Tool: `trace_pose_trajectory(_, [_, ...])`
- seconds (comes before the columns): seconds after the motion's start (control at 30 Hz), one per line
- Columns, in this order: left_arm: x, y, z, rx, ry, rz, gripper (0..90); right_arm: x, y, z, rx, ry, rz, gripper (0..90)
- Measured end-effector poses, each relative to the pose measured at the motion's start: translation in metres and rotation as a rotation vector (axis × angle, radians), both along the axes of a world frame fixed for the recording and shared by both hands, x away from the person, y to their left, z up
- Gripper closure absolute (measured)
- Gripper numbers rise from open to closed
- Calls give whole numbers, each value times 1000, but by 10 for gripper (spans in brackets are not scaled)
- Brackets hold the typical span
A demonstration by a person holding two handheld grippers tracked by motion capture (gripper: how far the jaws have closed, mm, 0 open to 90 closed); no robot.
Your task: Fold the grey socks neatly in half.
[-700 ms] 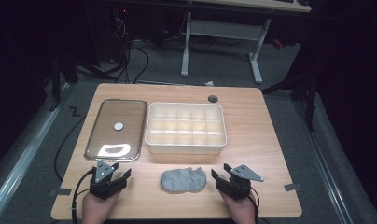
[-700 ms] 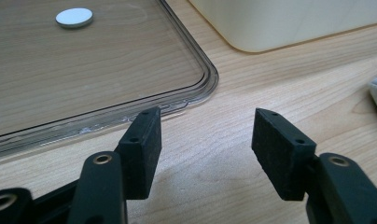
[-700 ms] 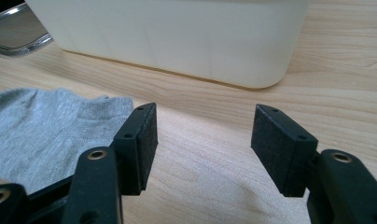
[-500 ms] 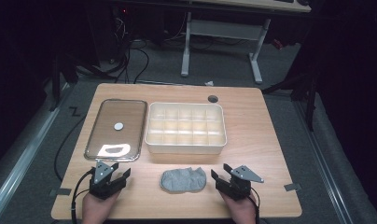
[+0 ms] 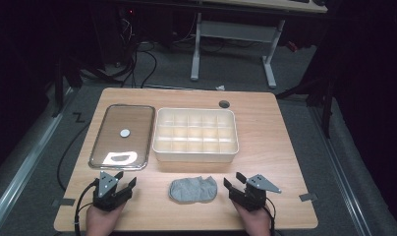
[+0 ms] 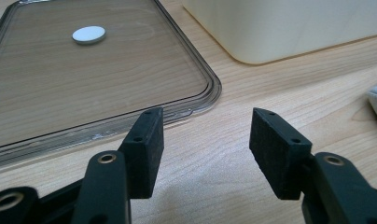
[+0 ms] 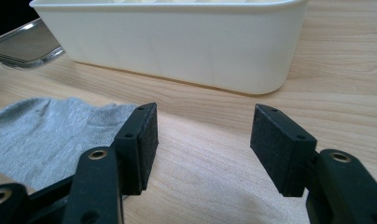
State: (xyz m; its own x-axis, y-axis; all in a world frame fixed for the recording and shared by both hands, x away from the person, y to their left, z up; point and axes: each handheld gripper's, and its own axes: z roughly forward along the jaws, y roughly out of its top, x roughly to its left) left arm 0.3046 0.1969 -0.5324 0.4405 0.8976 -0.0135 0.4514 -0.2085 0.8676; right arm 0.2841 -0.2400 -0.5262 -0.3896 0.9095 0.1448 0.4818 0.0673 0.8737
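From the high view, my left gripper [image 5: 126,183] and right gripper [image 5: 235,183] flank a grey cloth [image 5: 193,189] on the table [image 5: 285,147]; in each gripper view, jaws spread, holding nothing (cloth beside right's jaw)

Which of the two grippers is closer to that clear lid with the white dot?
Left. The left gripper sits just in front of the clear lid; the right gripper is beyond the grey cloth.

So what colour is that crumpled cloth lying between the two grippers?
Grey: the cloth is a plain, slightly mottled grey, clearest in the right gripper view.
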Motion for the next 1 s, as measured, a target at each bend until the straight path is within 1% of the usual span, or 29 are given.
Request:
trace_pose_trajectory(0.07, [0, 0, 0, 2, -1, 4, 453, 0, 0, 0, -2, 2, 0, 422])
trace_pose_trajectory(0.17, [-2, 0, 0, 5, -28, 17, 438, 0, -1, 0, 13, 0, -7, 431])
trace_pose_trajectory(0.2, [-2, 0, 0, 5, -28, 17, 438, 0, -2, 0, 19, -2, -7, 434])
trace_pose_trajectory(0.23, [-4, 0, 1, 4, -46, 16, 438, 0, -3, 0, 25, -6, -8, 437])
trace_pose_trajectory(0.3, [-5, 0, 1, -6, -51, 11, 438, -1, -3, 1, 29, -9, -6, 452])
trace_pose_trajectory(0.4, [-6, -1, 2, -5, -55, 5, 440, -2, -3, 1, 26, -19, 7, 470])
trace_pose_trajectory(0.43, [-6, -2, 3, -5, -51, -1, 445, -3, -2, 1, 25, -22, 13, 473])
trace_pose_trajectory(0.47, [-6, -6, 4, -11, -47, -19, 452, -3, -2, 1, 25, -25, 15, 477])
trace_pose_trajectory(0.53, [-6, -15, 7, -40, -24, -54, 449, -3, -3, 1, 28, -23, 23, 479])
trace_pose_trajectory(0.57, [-6, -21, 8, -47, -22, -77, 442, -3, -3, 1, 27, -24, 21, 480])
trace_pose_trajectory(0.6, [-6, -21, 8, -47, -22, -77, 435, -3, -3, 1, 27, -24, 21, 480])
trace_pose_trajectory(0.63, [-5, -36, 10, -46, -25, -132, 431, -3, -2, 2, 25, -30, 26, 503])
trace_pose_trajectory(0.67, [-5, -44, 10, -51, -26, -158, 430, -4, -2, 2, 22, -34, 31, 508])
trace_pose_trajectory(0.7, [-4, -53, 10, -53, -24, -172, 430, -4, -2, 2, 19, -39, 40, 508])
trace_pose_trajectory(0.73, [-2, -60, 10, -68, -16, -191, 431, -4, -1, 2, 16, -39, 44, 507])
trace_pose_trajectory(0.77, [0, -68, 9, -65, -6, -210, 431, -4, -1, 2, 13, -40, 45, 504])
trace_pose_trajectory(0.8, [0, -68, 9, -65, -6, -210, 431, -4, -1, 2, 13, -40, 45, 504])
trace_pose_trajectory(0.83, [2, -81, 7, -62, 14, -235, 431, -4, -1, 2, 15, -37, 45, 502])
trace_pose_trajectory(0.87, [2, -87, 7, -67, 19, -251, 430, -4, -2, 2, 15, -37, 43, 498])
trace_pose_trajectory(0.9, [1, -91, 6, -60, 18, -263, 429, -4, -2, 2, 17, -35, 41, 497])
trace_pose_trajectory(0.93, [1, -91, 6, -60, 18, -263, 428, -3, -2, 2, 18, -35, 40, 498])
trace_pose_trajectory(0.97, [2, -98, 5, -62, 32, -273, 427, -3, -2, 2, 18, -36, 40, 499])
trace_pose_trajectory(1.0, [3, -100, 5, -67, 38, -274, 426, -3, -1, 2, 14, -38, 41, 499])
